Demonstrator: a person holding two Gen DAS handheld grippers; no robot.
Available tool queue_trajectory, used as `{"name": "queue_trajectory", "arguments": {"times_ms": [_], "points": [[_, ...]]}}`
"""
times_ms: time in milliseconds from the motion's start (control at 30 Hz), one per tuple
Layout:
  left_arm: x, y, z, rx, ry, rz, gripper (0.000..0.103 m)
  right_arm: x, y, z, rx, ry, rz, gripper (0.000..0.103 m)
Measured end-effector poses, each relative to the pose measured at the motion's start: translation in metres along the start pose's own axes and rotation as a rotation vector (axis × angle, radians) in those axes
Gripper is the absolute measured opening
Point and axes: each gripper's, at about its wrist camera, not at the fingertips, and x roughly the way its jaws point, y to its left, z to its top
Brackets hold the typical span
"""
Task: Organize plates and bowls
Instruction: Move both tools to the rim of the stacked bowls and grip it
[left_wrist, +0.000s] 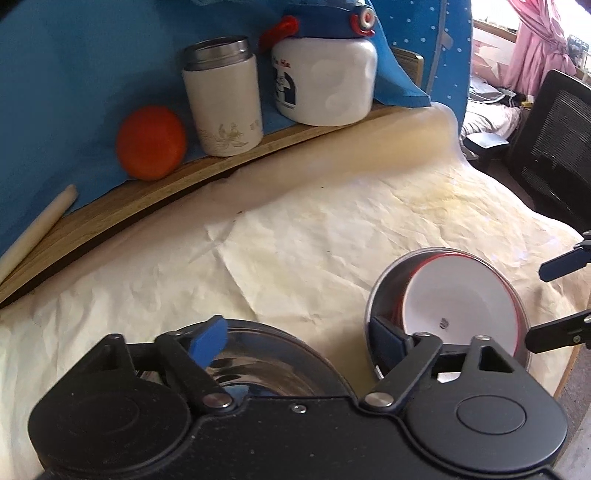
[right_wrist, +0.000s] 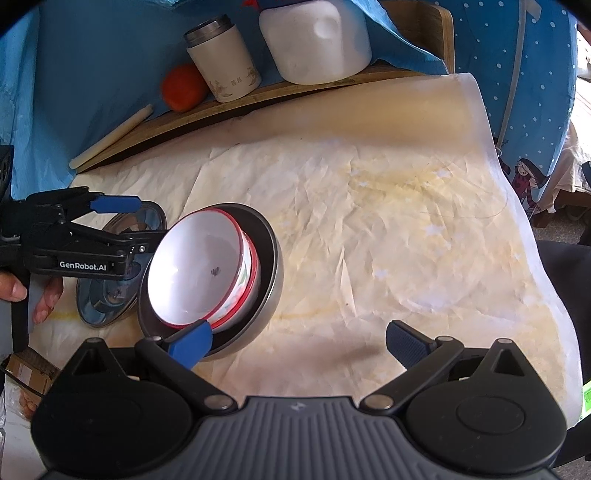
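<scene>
My left gripper (left_wrist: 297, 339) hangs with its jaws spread wide, nothing pinched between them. One blue pad (left_wrist: 208, 341) stands over the rim of the steel bowl (left_wrist: 266, 363) at six o'clock in my left view, and the other pad sits at the near rim of the nested bowls at four o'clock; whether it touches that rim I cannot tell. No earlier picture lets me speak of how the jaws came to this width.

The white bowl (right_wrist: 199, 269) with a red rim lies tilted inside a grey metal bowl (right_wrist: 271, 273), at nine o'clock in my right view, on the crumpled cream paper (right_wrist: 388, 229) that covers the table. Just beside it, further toward nine o'clock, is the steel bowl (right_wrist: 110, 291), under my left gripper (right_wrist: 147, 221). A hand (right_wrist: 40, 295) shows at the left edge, behind that gripper.

My right gripper (right_wrist: 299, 343) is spread too, holding nothing: its left pad is in front of the near rim of the grey bowl, its right pad above bare paper.

At twelve o'clock, on a wooden ledge (left_wrist: 177, 184) against blue cloth (left_wrist: 74, 74), stand an orange (left_wrist: 150, 142), a white flask (left_wrist: 223, 99) and a white jug (left_wrist: 325, 81), with a pale stick (left_wrist: 37, 229) at ten o'clock.
</scene>
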Motion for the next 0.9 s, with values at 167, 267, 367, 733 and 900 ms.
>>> {"name": "queue_trajectory", "arguments": {"times_ms": [167, 267, 367, 733, 900], "points": [[0.002, -0.006, -0.001, 0.020, 0.009, -0.018, 0.075, 0.004, 0.002, -0.001, -0.003, 0.006, -0.007, 0.098], [0.004, -0.007, -0.002, 0.026, 0.016, -0.028, 0.068, 0.005, 0.003, -0.001, -0.005, 0.007, -0.004, 0.092], [0.004, -0.008, -0.001, 0.022, 0.020, -0.048, 0.060, 0.007, 0.004, 0.002, 0.004, 0.023, 0.008, 0.087], [-0.002, -0.024, -0.003, 0.062, 0.018, -0.065, 0.025, 0.010, 0.013, 0.011, 0.046, 0.094, 0.033, 0.056], [-0.001, -0.026, -0.003, 0.060, 0.024, -0.081, 0.018, 0.009, 0.022, 0.013, 0.028, 0.106, 0.028, 0.038]]}}
